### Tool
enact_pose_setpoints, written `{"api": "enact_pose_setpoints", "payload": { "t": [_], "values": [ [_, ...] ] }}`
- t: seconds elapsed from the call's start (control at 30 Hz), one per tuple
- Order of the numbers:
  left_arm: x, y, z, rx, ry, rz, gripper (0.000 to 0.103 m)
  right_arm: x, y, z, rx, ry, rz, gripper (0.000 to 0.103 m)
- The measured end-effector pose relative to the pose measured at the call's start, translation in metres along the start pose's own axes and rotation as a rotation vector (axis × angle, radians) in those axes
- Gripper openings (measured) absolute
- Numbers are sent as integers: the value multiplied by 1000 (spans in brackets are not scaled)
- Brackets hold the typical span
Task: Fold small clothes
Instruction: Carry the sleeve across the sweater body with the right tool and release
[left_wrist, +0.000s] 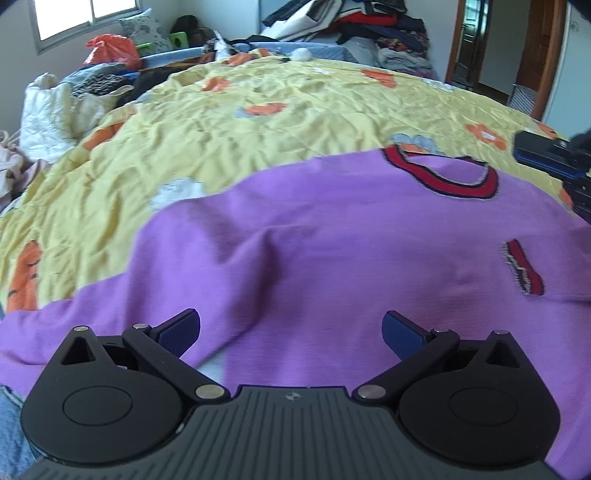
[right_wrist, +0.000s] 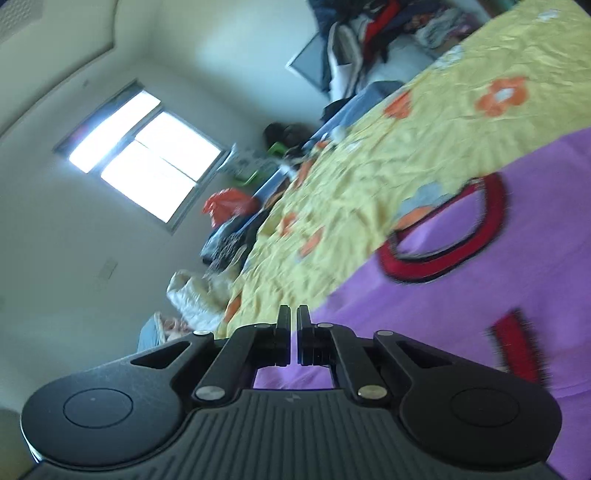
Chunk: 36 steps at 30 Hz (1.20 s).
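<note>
A purple small top (left_wrist: 332, 251) with a red-and-black neckline (left_wrist: 443, 173) lies spread on the yellow flowered bedsheet (left_wrist: 258, 122). A red trim patch (left_wrist: 522, 271) shows near its right side. My left gripper (left_wrist: 291, 326) hovers low over the garment's near part, open wide, with nothing between its blue pads (left_wrist: 181, 332). The right wrist view is tilted and blurred. In it my right gripper (right_wrist: 293, 314) is shut, with no cloth seen between its fingers, above the purple top (right_wrist: 443, 295) near the neckline (right_wrist: 443, 236). Its black and blue body (left_wrist: 554, 158) shows at the left wrist view's right edge.
Piles of clothes (left_wrist: 369, 26) stack up behind the bed's far edge. An orange bag (left_wrist: 110, 50) and a white quilted bundle (left_wrist: 55, 110) sit at the far left under a window (left_wrist: 85, 14). A doorway (left_wrist: 480, 44) opens at the far right.
</note>
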<state>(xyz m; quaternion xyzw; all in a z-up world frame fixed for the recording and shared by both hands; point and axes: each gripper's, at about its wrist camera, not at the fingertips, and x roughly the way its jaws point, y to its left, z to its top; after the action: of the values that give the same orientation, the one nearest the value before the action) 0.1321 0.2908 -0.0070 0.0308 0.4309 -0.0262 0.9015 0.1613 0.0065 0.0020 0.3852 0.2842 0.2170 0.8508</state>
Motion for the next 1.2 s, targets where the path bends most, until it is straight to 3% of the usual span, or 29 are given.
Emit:
{"api": "enact_pose_setpoints", "payload": {
  "t": [0.07, 0.13, 0.17, 0.2, 0.23, 0.33, 0.53, 0.57, 0.6, 0.7, 0.73, 0.77, 0.9, 1.0, 1.07, 1.2],
  "values": [
    [-1, 8, -1, -13, 5, 13, 103, 6, 8, 0, -64, 27, -37, 4],
    [-1, 15, -3, -32, 10, 12, 103, -6, 13, -2, -252, 40, -215, 16],
    [-1, 17, -3, -43, 10, 7, 103, -13, 16, -10, -408, 20, -359, 48],
    [-1, 18, -4, -49, 10, 1, 103, -20, 15, -21, -561, -8, -509, 95],
    [1, 17, -5, -50, 13, -5, 103, -26, 11, -31, -663, -21, -596, 103],
    [9, 9, -5, -41, 33, -12, 103, -41, -4, -52, -817, 46, -597, 103],
    [15, -19, -7, 12, 44, -48, 103, -14, -13, -79, -886, 121, -587, 102],
    [15, -23, -7, 22, 42, -46, 103, -5, -14, -81, -912, 132, -622, 93],
    [15, -27, -7, 33, 43, -44, 103, 2, -18, -82, -928, 148, -669, 66],
    [14, -33, -9, 52, 42, -45, 103, 6, -34, -61, -771, 141, -647, 20],
    [15, -33, -9, 53, 44, -50, 103, 5, -37, -56, -756, 121, -685, 9],
    [15, -32, -10, 52, 45, -54, 103, 2, -40, -51, -723, 106, -696, 8],
    [16, -25, -8, 41, 55, -63, 103, -20, -57, -23, -430, 60, -569, 8],
    [14, -13, -4, 17, 47, -62, 103, -32, -55, -6, -224, 7, -415, 8],
    [12, -2, -1, 5, 41, -46, 103, -35, -53, 3, -71, -35, -265, 8],
    [8, 22, 3, -23, 31, -12, 103, -20, -26, 7, 40, -34, -79, 8]
  ]
}}
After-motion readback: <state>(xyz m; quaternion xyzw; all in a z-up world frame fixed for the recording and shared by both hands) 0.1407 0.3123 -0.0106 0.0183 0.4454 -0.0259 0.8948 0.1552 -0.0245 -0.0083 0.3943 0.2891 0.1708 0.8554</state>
